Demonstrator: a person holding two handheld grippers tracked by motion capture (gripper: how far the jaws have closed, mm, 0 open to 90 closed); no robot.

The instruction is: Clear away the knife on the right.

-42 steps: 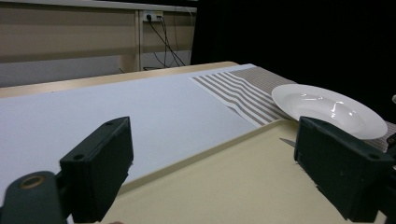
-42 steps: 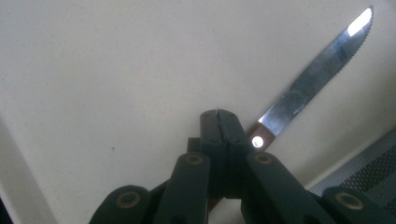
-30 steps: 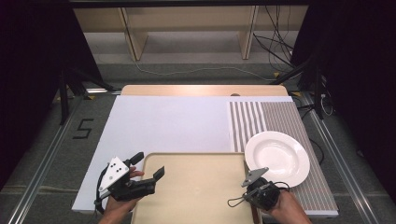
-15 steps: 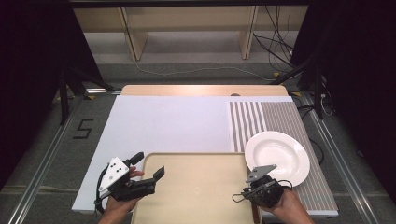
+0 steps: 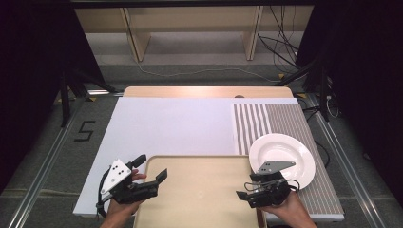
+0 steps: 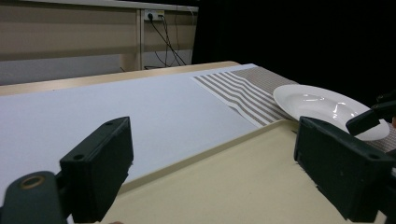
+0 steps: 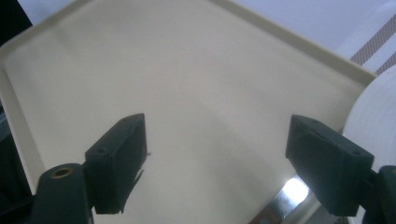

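Observation:
A beige tray (image 5: 199, 194) lies at the table's near edge, with a white plate (image 5: 283, 156) just to its right on a striped mat (image 5: 266, 121). My left gripper (image 5: 152, 167) is open and straddles the tray's left rim near the far corner, with nothing between its fingers. In the left gripper view the tray (image 6: 224, 186) and the plate (image 6: 322, 105) lie ahead. My right gripper (image 5: 244, 189) is open over the tray's right part and points left. The right gripper view looks down on the bare tray (image 7: 187, 79), with the plate's rim (image 7: 373, 107) at the right.
A white sheet (image 5: 176, 126) covers most of the wooden table (image 5: 204, 91). Shelving legs and cables stand on the floor beyond the far edge. A small shiny patch (image 7: 289, 193) shows low in the right gripper view; I cannot tell what it is.
My right gripper has shifted slightly to the right and away from me, staying open. The left gripper, tray and plate have not moved.

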